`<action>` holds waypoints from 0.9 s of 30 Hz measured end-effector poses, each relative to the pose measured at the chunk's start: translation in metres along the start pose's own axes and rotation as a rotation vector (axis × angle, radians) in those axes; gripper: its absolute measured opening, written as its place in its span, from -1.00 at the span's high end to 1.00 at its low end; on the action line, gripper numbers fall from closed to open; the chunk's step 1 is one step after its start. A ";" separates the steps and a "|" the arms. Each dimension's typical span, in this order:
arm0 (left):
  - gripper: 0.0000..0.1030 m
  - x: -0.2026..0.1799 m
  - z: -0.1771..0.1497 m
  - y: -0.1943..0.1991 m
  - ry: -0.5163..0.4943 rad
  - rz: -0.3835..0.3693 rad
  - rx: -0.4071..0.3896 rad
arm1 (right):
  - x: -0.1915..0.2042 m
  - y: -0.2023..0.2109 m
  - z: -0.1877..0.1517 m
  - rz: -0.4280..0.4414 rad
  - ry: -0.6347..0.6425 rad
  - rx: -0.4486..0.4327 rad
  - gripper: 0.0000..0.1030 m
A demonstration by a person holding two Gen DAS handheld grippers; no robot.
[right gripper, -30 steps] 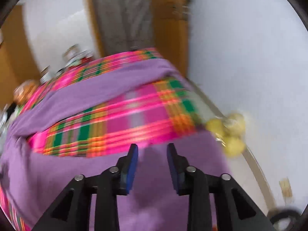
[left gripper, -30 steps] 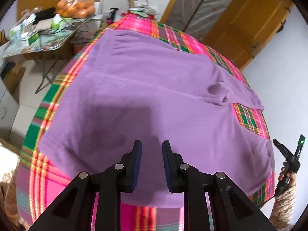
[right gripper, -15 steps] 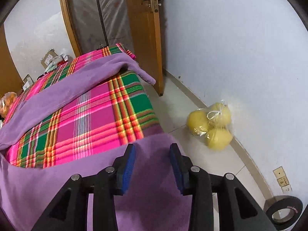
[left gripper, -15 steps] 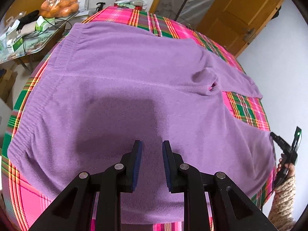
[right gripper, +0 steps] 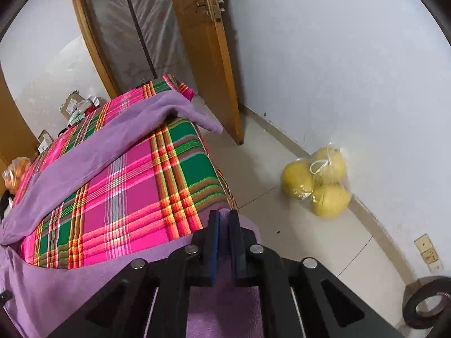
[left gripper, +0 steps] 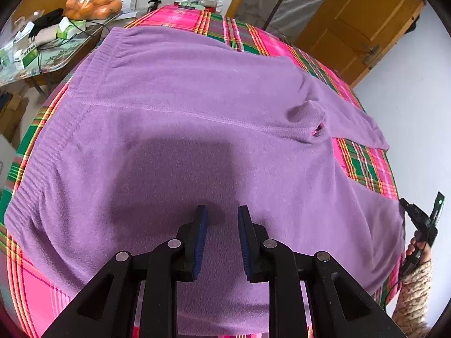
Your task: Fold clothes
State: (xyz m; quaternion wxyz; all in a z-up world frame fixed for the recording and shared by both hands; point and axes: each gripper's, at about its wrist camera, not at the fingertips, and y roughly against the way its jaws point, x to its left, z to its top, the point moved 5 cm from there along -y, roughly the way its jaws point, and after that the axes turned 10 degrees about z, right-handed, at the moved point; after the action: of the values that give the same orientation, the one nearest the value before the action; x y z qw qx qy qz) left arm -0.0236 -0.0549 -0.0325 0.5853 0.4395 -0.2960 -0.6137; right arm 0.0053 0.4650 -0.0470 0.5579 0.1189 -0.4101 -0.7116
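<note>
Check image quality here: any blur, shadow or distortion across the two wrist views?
Left wrist view: sharp; a broad dark shadow falls on the purple fleece garment just ahead of the open left tongs; strong fisheye curving of the plaid-covered table. Right wrist view: sharp, evenly lit, edges vignetted black.

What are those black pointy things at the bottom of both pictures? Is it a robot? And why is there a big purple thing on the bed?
No robot here. A person holds a grabbing tool in each hand, and a little camera sits on each tool, looking along its two fingers.

One picture comes from the left hand-held gripper. Its fingers are apart and hold nothing. Under it lies purple clothing, spread on a pink and green checked blanket. At the right edge you can see the person's other hand.

The other picture comes from the right hand-held gripper. Its fingers are shut on the edge of the purple cloth. A bag of yellow fruit sits on the floor by the wall.
</note>
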 end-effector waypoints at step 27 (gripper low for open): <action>0.56 0.004 -0.006 0.005 0.008 -0.049 -0.017 | -0.031 0.062 -0.069 0.002 -0.142 -0.002 0.26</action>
State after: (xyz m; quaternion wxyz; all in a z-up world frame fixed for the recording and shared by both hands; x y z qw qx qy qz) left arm -0.0152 -0.0589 -0.0313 0.5748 0.4441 -0.2777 -0.6287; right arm 0.1023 0.4593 -0.0554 0.5282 0.0673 -0.4480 -0.7182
